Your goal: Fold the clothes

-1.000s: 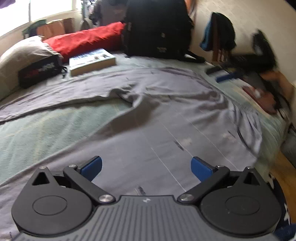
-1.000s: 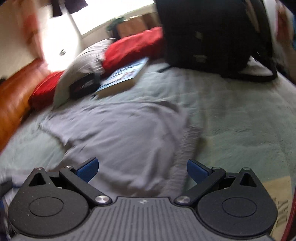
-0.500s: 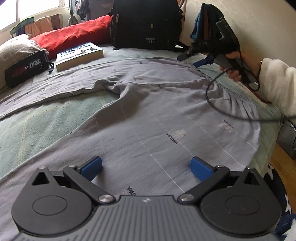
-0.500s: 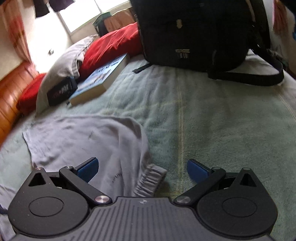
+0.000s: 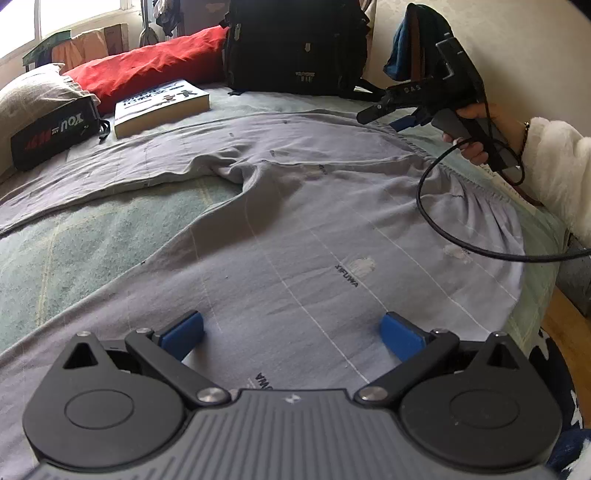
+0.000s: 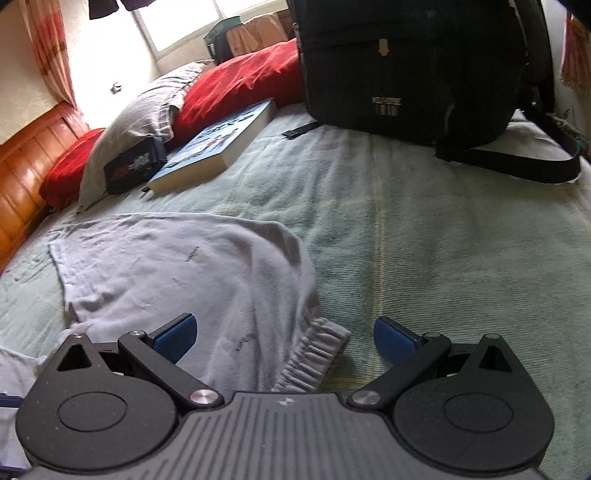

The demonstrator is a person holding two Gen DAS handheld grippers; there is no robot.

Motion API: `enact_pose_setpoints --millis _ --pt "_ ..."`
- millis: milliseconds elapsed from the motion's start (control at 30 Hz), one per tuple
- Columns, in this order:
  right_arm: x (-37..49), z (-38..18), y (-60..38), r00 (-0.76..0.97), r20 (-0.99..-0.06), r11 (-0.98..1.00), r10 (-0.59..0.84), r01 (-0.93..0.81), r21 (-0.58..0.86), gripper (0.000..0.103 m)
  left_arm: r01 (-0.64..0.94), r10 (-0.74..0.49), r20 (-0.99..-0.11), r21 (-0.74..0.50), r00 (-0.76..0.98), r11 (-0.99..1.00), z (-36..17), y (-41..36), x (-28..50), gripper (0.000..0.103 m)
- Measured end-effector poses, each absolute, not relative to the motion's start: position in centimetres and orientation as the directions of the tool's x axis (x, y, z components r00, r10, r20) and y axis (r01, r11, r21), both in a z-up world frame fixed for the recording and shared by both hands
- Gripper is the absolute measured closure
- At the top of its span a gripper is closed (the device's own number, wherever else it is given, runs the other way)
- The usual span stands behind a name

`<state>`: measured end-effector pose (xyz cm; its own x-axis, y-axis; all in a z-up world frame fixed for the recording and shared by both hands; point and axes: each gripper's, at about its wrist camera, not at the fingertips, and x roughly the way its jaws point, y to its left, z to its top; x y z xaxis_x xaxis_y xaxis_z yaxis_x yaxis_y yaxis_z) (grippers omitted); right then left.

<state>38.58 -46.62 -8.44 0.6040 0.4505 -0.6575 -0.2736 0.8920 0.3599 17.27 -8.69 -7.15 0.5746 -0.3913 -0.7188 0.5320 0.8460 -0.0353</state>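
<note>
Grey trousers [image 5: 332, 229] lie spread flat across the bed [image 6: 443, 229]. The left gripper [image 5: 291, 332] hovers low over one leg, jaws wide apart. The right gripper [image 6: 282, 334], held level in a hand [image 5: 480, 129], gapes empty over the elastic waistband [image 6: 314, 354].

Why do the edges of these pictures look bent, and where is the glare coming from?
Left wrist view: fisheye curves the bed, the grey trousers bulge, and the window is washed out. Right wrist view: the window blows out white, the backpack is dark against it, and the corners go black.
</note>
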Motion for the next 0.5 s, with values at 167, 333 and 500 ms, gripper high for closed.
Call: enact_pose_setpoints --millis 167,333,500 --pt "40.7 -9.0 -47.7 0.543 -0.597 0.799 0.591 -0.29 0.526 0.0 0.528 -0.392 -0.719 -0.039 0.575 0.848 -7.2 -8.7 17.4 0.001" --pt "43.6 -9.9 -49.3 0.47 -0.485 0.644 0.737 -0.273 0.715 0.0 0.523 -0.392 -0.718 -0.046 0.575 0.851 -7.3 -8.7 17.6 0.001" --pt "45.3 -10.4 -49.7 0.408 -0.415 0.54 0.813 -0.263 0.8 0.0 0.516 -0.392 -0.717 -0.052 0.577 0.855 -7.4 -8.8 17.8 0.001"
